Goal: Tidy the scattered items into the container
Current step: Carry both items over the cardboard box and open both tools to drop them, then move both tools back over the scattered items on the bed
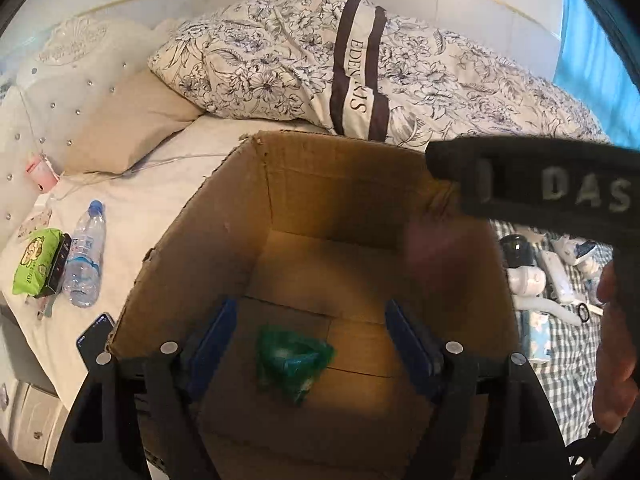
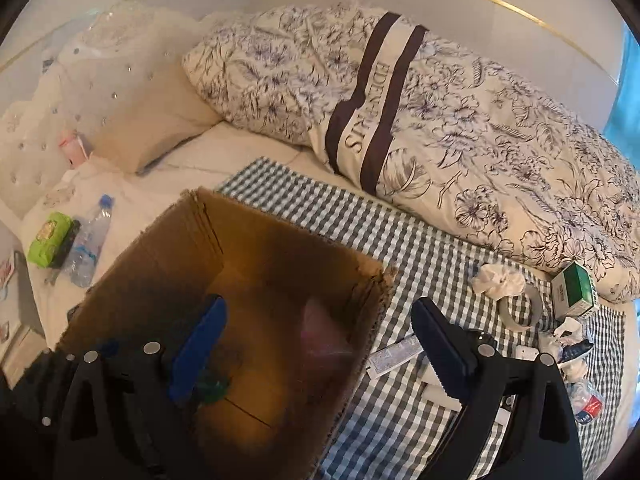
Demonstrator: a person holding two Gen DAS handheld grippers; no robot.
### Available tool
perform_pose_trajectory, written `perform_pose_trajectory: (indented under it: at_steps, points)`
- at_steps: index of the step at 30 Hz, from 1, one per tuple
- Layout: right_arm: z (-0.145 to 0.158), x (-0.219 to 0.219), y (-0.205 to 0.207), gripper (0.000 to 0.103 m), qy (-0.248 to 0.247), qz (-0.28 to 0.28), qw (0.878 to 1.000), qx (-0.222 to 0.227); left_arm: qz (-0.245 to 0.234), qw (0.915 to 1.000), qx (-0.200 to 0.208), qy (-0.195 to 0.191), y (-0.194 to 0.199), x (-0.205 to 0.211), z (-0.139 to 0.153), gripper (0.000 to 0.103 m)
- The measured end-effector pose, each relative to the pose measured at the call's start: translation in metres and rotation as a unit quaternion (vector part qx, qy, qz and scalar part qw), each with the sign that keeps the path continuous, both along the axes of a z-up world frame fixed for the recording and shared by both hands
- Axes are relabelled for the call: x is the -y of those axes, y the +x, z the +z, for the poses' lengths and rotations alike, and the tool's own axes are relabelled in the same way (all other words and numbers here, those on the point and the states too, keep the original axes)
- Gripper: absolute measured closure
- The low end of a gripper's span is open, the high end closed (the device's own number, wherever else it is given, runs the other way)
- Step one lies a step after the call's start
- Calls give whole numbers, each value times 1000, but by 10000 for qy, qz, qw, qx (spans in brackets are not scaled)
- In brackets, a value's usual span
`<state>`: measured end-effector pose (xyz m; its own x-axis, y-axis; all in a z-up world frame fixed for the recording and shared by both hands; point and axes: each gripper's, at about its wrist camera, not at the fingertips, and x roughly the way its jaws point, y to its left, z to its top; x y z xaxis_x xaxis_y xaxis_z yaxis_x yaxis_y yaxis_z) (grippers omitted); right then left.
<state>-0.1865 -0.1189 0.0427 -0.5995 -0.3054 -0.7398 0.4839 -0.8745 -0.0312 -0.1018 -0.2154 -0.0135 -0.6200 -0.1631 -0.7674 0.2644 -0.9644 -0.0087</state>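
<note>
Box left on bed, green wrapper inside. Both grippers wide open, empty: left gripper over box; right gripper at box's right rim. Remaining clutter lies right on checked cloth; tube, long axis left-right, just beside right gripper — nearer arm.

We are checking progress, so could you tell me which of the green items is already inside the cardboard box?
The crumpled green plastic bag lies on the cardboard box floor; the lime-green packet and green-and-white carton remain on the bed.

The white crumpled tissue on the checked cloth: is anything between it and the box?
Nothing visible blocks it. Only bare checked cloth lies between the white crumpled tissue and the open brown cardboard box; the open right gripper hangs over the box's near corner.
</note>
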Motion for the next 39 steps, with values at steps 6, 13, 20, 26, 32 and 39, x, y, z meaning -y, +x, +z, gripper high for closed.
perform_pose_trajectory:
  at_steps: [6,13,20,26,32,39]
  points:
    - [21,-45,13,9,-52,-252,9994,-212,-173,9998,-114,-25,6,-25,17,23]
    - [42,-124,39,9,-163,-694,9970,-285,-471,9982,-378,-23,21,-79,47,17]
    - [45,-219,81,9,-105,-1281,9910,-387,-905,9945,-524,13,46,-147,58,13]
    - [20,-287,110,9,-135,-1694,9853,-182,-1084,9927,-531,71,63,-195,45,12]
    - [-11,-344,140,9,-115,-2042,9789,-4,-1153,9922,-443,146,72,-229,17,9]
    - [-42,-385,146,9,-313,-2340,9717,76,-1217,9919,-346,-52,59,-262,-19,9]
